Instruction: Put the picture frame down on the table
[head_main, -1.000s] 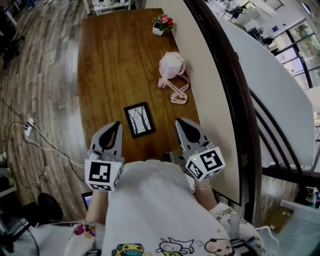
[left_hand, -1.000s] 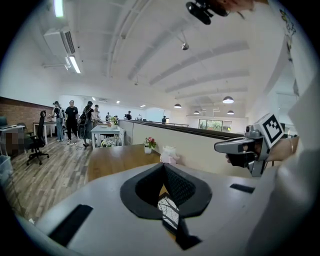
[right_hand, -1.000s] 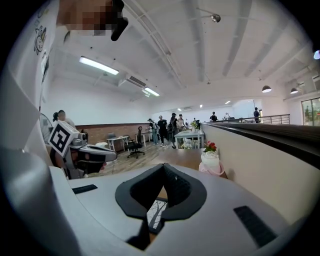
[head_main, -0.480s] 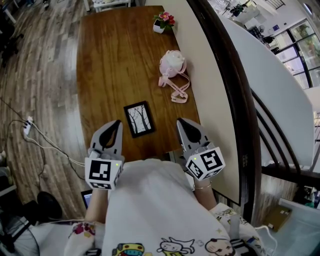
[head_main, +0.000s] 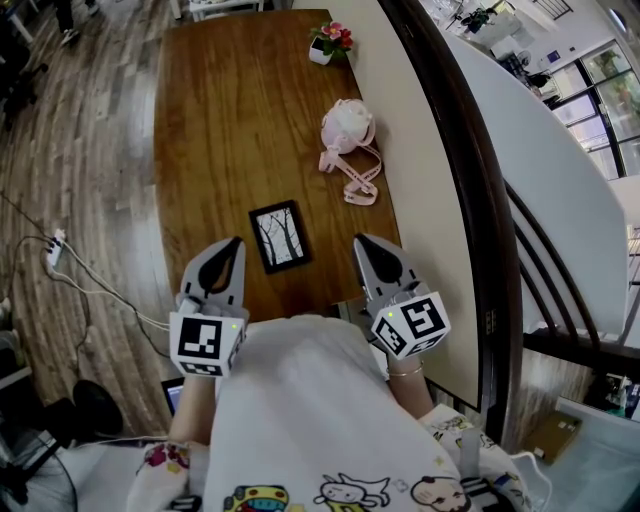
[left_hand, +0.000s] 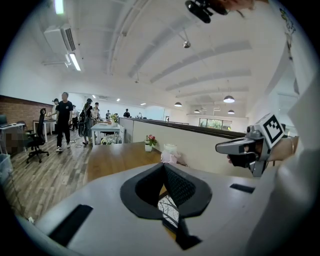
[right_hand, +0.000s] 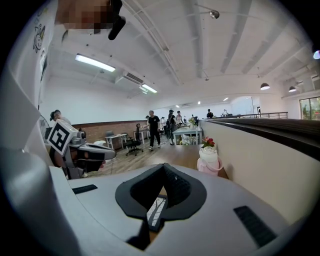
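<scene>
Here, the picture frame is seen lying flat on the wooden table, close to the table's near edge, with a pale picture of bare trees enclosed by its black border. It is touched by neither gripper. The left gripper is held just beside the frame's left side, and the right gripper is held a little further off on its right, so that the frame is flanked by the two. In the left gripper view the jaws are shown brought together at their tips with nothing clamped between them, and part of the frame is glimpsed through the opening behind the tips, down on the table. The same is shown in the right gripper view: the jaws are clenched empty, and a strip of the frame is caught through the gap. Further along the table, near its right edge and well apart from the frame, a pink bag is laid with its strap trailing towards the frame. A small white pot of pink flowers is set at the far right corner. A cream partition wall is run along the table's right side, and a white power strip with its cables is left on the plank floor at the left.
</scene>
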